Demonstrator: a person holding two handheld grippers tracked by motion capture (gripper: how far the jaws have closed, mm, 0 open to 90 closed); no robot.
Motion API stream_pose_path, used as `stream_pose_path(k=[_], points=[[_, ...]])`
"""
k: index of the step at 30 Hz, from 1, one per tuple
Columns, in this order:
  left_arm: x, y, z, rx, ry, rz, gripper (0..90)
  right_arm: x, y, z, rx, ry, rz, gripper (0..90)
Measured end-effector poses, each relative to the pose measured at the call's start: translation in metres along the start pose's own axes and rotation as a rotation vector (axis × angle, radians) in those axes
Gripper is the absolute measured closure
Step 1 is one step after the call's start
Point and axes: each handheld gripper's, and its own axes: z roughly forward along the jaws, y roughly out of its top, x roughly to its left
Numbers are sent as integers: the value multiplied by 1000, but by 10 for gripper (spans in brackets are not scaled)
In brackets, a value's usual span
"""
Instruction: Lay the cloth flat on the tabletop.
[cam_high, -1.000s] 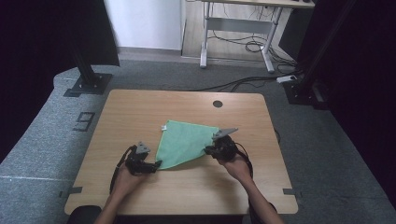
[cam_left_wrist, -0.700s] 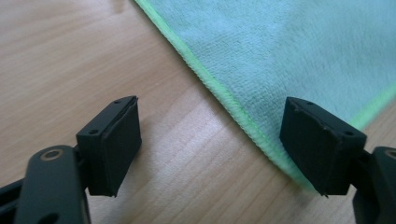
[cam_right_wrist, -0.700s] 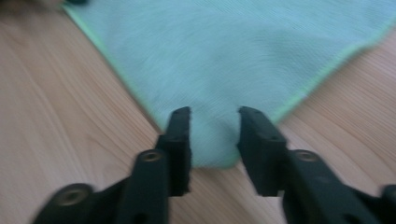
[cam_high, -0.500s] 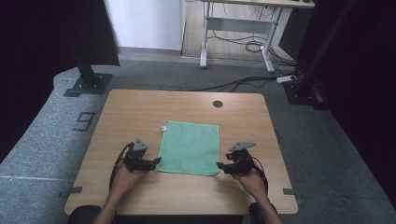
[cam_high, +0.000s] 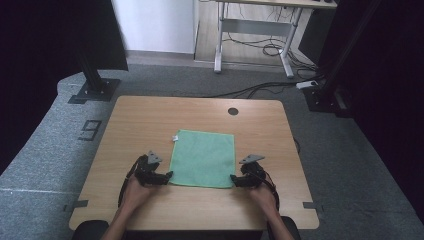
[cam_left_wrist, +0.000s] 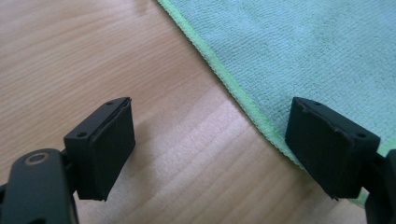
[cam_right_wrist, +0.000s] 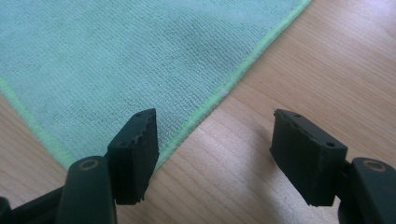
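Grey "9" (cam_high: 90, 130) on floor left of bench (cam_high: 150, 115); green cloth (cam_high: 202, 157) flat with white tag. Left hand-held gripper (cam_high: 167, 176) open, empty; right hand-held gripper (cam_high: 234, 180) just opening, empty.

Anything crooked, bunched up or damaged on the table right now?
Nothing stands out. The green cloth lies flat and smooth on the table, its edges roughly square to it, with a small white tag at its far left corner. The left claw and right claw sit open at its near corners.
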Motion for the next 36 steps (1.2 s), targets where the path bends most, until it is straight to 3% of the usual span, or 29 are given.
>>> stream_pose_path(k=[5,9,18,23,28,36], points=[[-6,0,-2,7,4,19,155,-6,0,1,-5,-12,19,320],[-6,-1,-2,5,-3,7,155,-4,-2,-1,-12,-20,7,333],[-6,2,-7,-21,-7,21,153,-4,-6,-3,-42,-1,23,309],[0,3,-19,-36,-16,15,142,-5,-5,-12,-85,11,15,266],[12,-1,-33,-42,-32,-14,136,-11,-5,-22,-111,-8,8,220],[26,-12,-41,-12,-22,-11,107,-28,-17,-26,-85,-9,51,134]])
